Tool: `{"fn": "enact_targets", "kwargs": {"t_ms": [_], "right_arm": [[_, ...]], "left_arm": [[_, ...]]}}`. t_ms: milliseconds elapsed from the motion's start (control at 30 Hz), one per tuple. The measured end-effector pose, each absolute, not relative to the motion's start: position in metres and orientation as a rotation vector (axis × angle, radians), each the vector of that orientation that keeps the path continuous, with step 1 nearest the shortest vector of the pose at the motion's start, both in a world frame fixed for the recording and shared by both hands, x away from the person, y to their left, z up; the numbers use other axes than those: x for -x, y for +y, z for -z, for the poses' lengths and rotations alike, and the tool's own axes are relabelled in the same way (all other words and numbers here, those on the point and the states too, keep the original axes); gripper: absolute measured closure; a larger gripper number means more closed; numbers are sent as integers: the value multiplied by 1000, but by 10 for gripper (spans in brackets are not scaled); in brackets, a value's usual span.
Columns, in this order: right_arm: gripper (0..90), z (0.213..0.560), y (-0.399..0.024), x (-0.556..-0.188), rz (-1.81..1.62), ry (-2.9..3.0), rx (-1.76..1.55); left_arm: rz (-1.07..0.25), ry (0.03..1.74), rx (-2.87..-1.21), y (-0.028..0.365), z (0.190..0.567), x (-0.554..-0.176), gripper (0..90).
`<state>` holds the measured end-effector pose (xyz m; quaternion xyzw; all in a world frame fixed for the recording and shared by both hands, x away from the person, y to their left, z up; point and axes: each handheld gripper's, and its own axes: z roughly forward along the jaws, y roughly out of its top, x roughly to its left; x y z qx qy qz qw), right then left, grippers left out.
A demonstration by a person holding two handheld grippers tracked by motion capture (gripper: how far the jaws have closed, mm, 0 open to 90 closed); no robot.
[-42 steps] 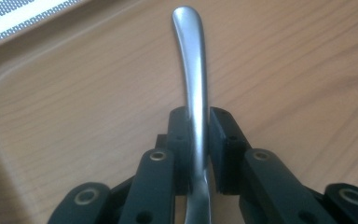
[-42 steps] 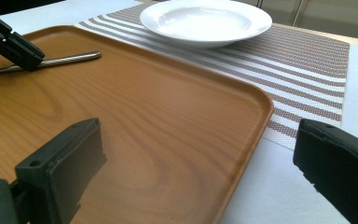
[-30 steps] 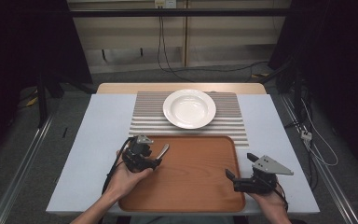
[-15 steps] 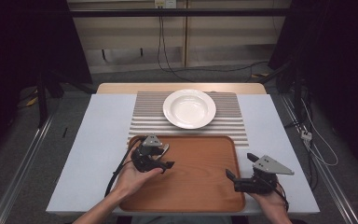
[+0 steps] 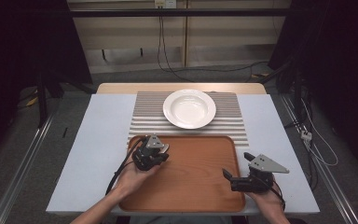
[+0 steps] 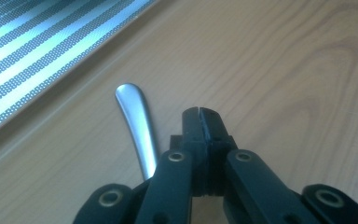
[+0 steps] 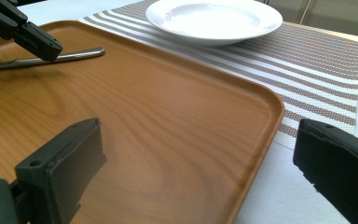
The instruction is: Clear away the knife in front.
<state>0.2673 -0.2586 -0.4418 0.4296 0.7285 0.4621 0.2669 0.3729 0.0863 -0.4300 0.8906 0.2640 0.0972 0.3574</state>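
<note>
So the left gripper (image 5: 161, 156) is sitting over the far-left corner of the wooden tray (image 5: 200, 186), and its jaws have just snapped together, meeting pad to pad with nothing between them. That's the odd bit: in the left gripper view the metal utensil handle (image 6: 137, 126) lies flat on the tray just to the left of the closed tips, passing beside and under the jaws rather than inside them. I can't tell if it's a spoon, fork or knife since the business end is hidden. My read is this is the pick-up step for that piece of cutlery, and the grab looks like it missed, or the tips are just being used to nudge it. The right gripper (image 5: 235, 175) waits at the tray's near-right edge with jaws wide apart, holding nothing. The white plate (image 5: 189, 108) sits on the striped placemat (image 5: 144, 116) beyond the tray. The next move probably calls for opening the left jaws, shifting sideways to straddle the handle, and closing low enough to catch something that thin and flat.
</note>
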Motion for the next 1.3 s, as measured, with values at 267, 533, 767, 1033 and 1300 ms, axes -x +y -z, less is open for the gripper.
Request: {"fn": "enact_targets", "kwargs": {"t_ms": [267,533,767,1033,1300], "right_arm": [[16,441,-262,-263,-1248,1950,-1162],[16,440,-263,-264,-1249,1950,-1164],[16,440,-264,-263,-1248,1948,-1166],[16,440,-264,-263,-1250,1948,-1168],[16,440,-264,-263,-1250,1949,-1168]], "left_arm": [[-261,739,-2326,87,439,-381,900],[-277,753,-2341,86,439,-379,900],[-286,759,-2345,88,439,-380,900],[-282,779,-2344,95,438,-383,900],[-283,814,-2341,100,438,-386,900]]}}
